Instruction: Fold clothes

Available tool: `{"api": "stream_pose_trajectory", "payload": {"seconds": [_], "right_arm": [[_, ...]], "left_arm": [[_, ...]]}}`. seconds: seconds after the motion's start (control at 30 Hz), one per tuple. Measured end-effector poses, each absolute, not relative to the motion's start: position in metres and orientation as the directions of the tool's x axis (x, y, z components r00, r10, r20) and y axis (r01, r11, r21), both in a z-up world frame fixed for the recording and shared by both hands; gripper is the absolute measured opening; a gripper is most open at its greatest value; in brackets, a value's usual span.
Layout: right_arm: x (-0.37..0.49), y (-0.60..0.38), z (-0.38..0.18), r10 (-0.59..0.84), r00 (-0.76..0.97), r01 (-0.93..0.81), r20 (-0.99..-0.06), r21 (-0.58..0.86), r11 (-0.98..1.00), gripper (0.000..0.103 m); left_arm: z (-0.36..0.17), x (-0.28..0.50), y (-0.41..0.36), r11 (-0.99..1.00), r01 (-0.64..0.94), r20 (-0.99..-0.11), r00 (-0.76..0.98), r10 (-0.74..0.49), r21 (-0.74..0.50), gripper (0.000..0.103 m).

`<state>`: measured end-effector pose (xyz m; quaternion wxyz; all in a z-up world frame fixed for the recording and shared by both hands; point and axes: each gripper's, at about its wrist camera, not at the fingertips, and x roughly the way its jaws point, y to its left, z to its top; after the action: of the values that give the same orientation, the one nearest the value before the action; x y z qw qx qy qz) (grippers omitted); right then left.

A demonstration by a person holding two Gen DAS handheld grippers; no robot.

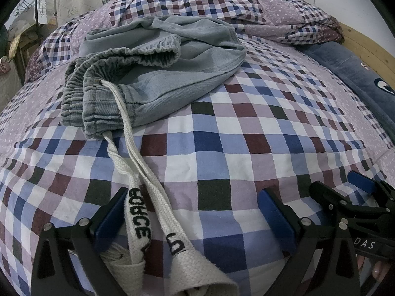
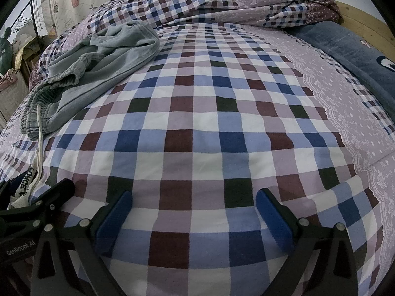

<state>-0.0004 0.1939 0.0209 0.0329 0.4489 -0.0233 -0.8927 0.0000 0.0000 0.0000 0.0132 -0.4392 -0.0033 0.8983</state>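
Jeans (image 1: 158, 74) crumpled on checked bedspread (image 1: 246, 135), drawstring (image 1: 138, 172) trailing between spread left gripper (image 1: 195, 219) fingers (ungripped), right gripper (image 2: 192, 217) released

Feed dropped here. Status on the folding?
Left gripper open, drawstring lying between its fingers. Right gripper open, empty. Grey pants bunched on checked bed cover, unfolded. Nothing in the way.

faded denim trousers (image 1: 158, 74), woven cotton drawstring (image 1: 138, 162), matt checked bedsheet (image 1: 246, 148)
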Motion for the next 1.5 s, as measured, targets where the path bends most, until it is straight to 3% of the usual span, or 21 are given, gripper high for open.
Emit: {"api": "stream_pose_trajectory", "payload": {"seconds": [1.5], "right_arm": [[0.0005,0.1954,0.0228,-0.079,-0.592,0.036,-0.802,0.071,-0.997,0.103]], "left_arm": [[-0.0006,-0.001,0.0013,-1.0,-0.023,-0.795,-0.607,0.021,-0.009,0.103]]}}
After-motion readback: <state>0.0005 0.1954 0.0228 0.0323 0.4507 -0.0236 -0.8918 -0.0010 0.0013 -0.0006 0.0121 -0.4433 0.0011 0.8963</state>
